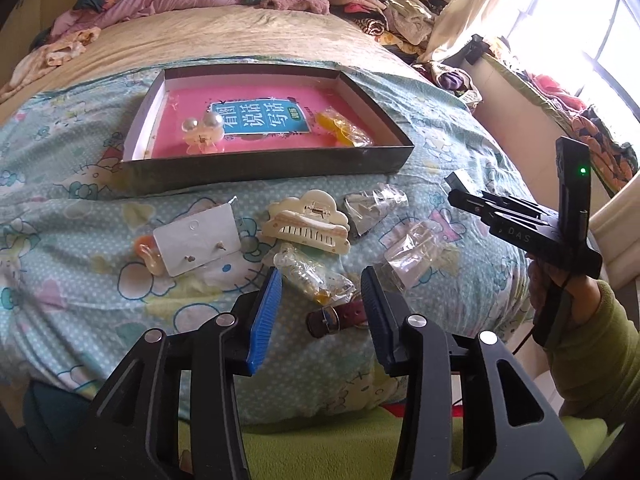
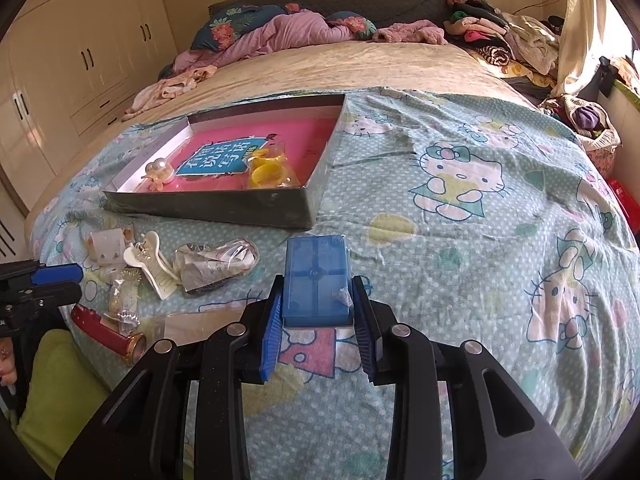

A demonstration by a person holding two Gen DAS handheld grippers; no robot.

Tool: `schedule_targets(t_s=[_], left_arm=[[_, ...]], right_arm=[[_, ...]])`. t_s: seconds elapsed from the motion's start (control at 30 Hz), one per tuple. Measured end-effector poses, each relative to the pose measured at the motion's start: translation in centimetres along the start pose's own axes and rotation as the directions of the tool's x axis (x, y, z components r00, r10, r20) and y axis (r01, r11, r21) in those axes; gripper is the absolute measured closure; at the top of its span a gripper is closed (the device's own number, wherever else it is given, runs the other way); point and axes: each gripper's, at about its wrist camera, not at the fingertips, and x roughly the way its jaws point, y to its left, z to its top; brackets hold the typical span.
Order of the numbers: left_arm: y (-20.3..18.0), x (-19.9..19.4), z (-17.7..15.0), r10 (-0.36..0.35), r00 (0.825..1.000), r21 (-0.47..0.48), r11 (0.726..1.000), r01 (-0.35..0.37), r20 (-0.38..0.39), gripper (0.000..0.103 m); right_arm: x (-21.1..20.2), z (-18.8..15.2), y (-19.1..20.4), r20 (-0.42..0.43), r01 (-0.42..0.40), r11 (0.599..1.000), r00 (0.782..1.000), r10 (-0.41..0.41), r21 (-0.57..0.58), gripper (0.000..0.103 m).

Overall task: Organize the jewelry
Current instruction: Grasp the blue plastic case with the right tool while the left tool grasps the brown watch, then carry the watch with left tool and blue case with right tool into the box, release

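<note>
A shallow dark box [image 1: 256, 166] with a pink bottom lies on the bed; it also shows in the right wrist view [image 2: 224, 208]. It holds a pearl hair clip [image 1: 202, 130] and a bag of yellow rings [image 1: 344, 130]. My left gripper [image 1: 322, 286] is open, low over a small clear bag of jewelry [image 1: 310, 276] and a red-strapped watch [image 1: 338, 318]. A cream claw clip [image 1: 308, 220], an earring card [image 1: 198, 240] and clear bags [image 1: 374, 204] lie in front of the box. My right gripper [image 2: 318, 294] is shut on a blue plastic case [image 2: 316, 280].
The bed has a Hello Kitty sheet [image 2: 460, 184]. Piled clothes [image 2: 500, 44] and pillows lie at the headboard. Wardrobes [image 2: 80, 60] stand left, a bright window [image 1: 580, 32] right. The right gripper's body [image 1: 532, 228] shows in the left wrist view.
</note>
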Motion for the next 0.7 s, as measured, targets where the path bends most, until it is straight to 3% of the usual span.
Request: schedule_targets(t_s=[0.3, 0.47, 0.5, 0.53, 0.57, 0.7], left_arm=[[-1.6, 2.4, -2.5, 0.074, 0.992, 0.158, 0.986, -0.057, -0.103, 0.057], [-1.9, 4.0, -2.1, 0.121, 0.99, 0.192, 0.976, -0.105, -0.073, 0.057], [-1.9, 4.2, -1.9, 0.124, 0.99, 0.196, 0.975, -0.109, -0.068, 0.064], [-1.9, 4.4, -1.8, 0.128, 0.99, 0.2, 0.973, -0.113, -0.064, 0.085], [-2.0, 4.4, -1.7, 0.13, 0.99, 0.201, 0.973, -0.117, -0.055, 0.092], [-2.0, 3.0, -0.7, 0.087, 0.996, 0.184, 0.979, -0.082, -0.019, 0.094]], right_arm=[[-0.6, 0.1, 0.0, 0.016, -0.008, 1.0, 1.0, 0.008, 0.001, 0.072], [-0.6, 0.0, 0.1, 0.014, -0.013, 1.0, 1.0, 0.013, 0.004, 0.072], [-0.6, 0.0, 0.1, 0.015, -0.014, 1.0, 1.0, 0.013, 0.004, 0.072], [-0.6, 0.0, 0.1, 0.015, -0.014, 1.0, 1.0, 0.014, 0.004, 0.072], [-0.6, 0.0, 0.1, 0.016, -0.014, 1.0, 1.0, 0.014, 0.005, 0.072], [-0.9, 0.3, 0.0, 0.025, -0.01, 1.0, 1.0, 0.01, 0.002, 0.072]])
